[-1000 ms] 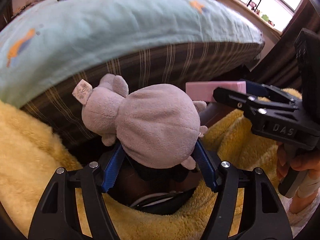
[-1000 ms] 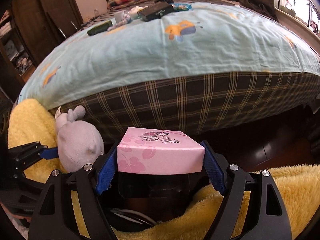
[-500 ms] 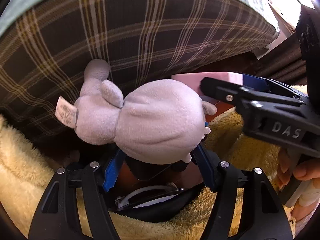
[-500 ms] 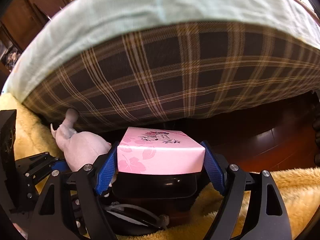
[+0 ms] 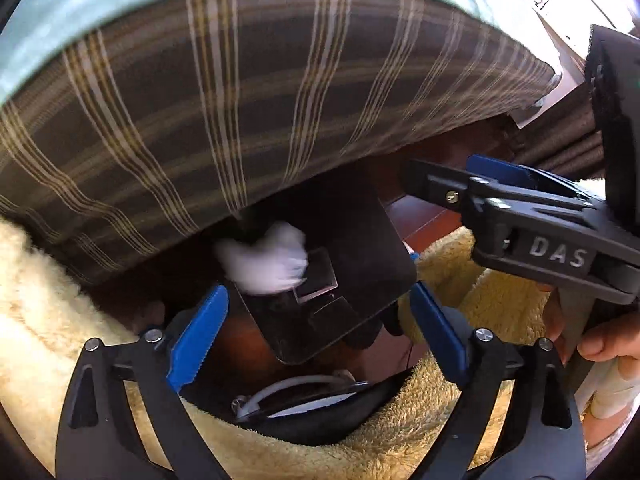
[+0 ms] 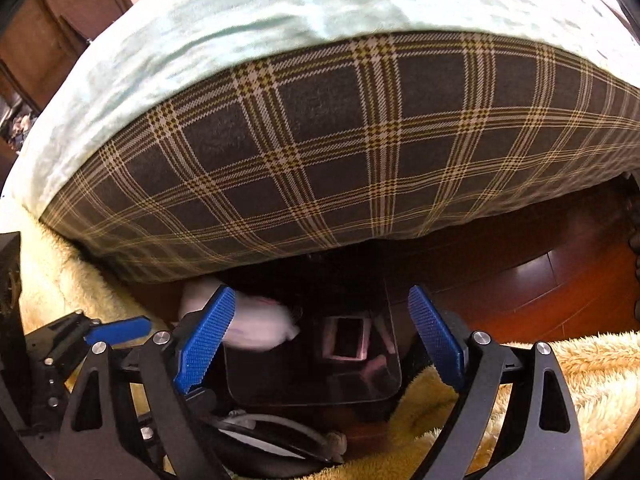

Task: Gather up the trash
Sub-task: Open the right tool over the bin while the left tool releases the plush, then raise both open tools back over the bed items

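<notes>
A black trash bin (image 5: 352,264) with a glossy lid stands on the floor under both grippers, below the bed's edge; it also shows in the right wrist view (image 6: 316,364). The grey plush toy (image 5: 264,264) is a blurred pale shape at the bin's left side, free of the jaws; it also shows in the right wrist view (image 6: 256,324). The pink box (image 6: 346,338) lies down in the bin's opening. My left gripper (image 5: 318,326) is open and empty over the bin. My right gripper (image 6: 320,336) is open and empty too, and it shows at the right of the left wrist view (image 5: 492,176).
The bed's plaid side (image 6: 340,152) with a pale green sheet (image 6: 280,4) rises right behind the bin. A fluffy yellow blanket (image 5: 44,308) lies left and right of the bin. Red-brown wooden floor (image 6: 540,284) shows at the right.
Both grippers have opened. The plush toy has left the left jaws and drops at the bin's left side. The pink box has left the right jaws and lies in the bin.
</notes>
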Tool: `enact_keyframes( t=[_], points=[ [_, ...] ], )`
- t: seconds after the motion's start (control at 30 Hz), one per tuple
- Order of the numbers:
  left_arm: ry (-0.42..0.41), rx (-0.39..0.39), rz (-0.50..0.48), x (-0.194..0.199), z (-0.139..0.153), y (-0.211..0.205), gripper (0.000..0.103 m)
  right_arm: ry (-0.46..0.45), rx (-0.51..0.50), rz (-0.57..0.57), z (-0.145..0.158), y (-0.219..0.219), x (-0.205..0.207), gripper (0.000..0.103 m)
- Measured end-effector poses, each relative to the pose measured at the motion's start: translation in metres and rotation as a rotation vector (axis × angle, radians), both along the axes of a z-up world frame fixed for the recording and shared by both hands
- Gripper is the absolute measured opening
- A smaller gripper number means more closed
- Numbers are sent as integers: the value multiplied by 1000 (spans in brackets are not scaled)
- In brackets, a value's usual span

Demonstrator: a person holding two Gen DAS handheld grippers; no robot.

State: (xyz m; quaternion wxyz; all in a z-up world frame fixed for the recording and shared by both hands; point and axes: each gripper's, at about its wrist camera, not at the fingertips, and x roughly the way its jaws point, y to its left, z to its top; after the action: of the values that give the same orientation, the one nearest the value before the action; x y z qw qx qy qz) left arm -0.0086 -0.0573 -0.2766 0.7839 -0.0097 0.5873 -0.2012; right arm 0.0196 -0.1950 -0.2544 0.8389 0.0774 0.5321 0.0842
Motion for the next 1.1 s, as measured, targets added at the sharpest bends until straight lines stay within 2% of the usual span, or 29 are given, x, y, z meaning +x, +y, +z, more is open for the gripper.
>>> enact_keyframes(
  t=[0.23, 0.47, 0.63, 0.83, 1.1],
  points=[
    [-88, 16, -1, -9, 30, 2, 89, -88, 2, -22, 44, -21, -4, 89],
    [-226, 24, 31, -7, 81, 22, 90, -255, -18, -27, 115, -36, -1, 89],
    [-301, 26, 84, 7, 117, 39, 90, -337, -25, -7, 152, -35, 24, 90],
    [-386, 49, 184, 36, 157, 75, 90, -374, -12, 35, 158, -17, 66, 93],
    [-396, 86, 280, 109, 164, 103, 89, -358, -117, 51, 151, 3, 127, 94]
  ],
)
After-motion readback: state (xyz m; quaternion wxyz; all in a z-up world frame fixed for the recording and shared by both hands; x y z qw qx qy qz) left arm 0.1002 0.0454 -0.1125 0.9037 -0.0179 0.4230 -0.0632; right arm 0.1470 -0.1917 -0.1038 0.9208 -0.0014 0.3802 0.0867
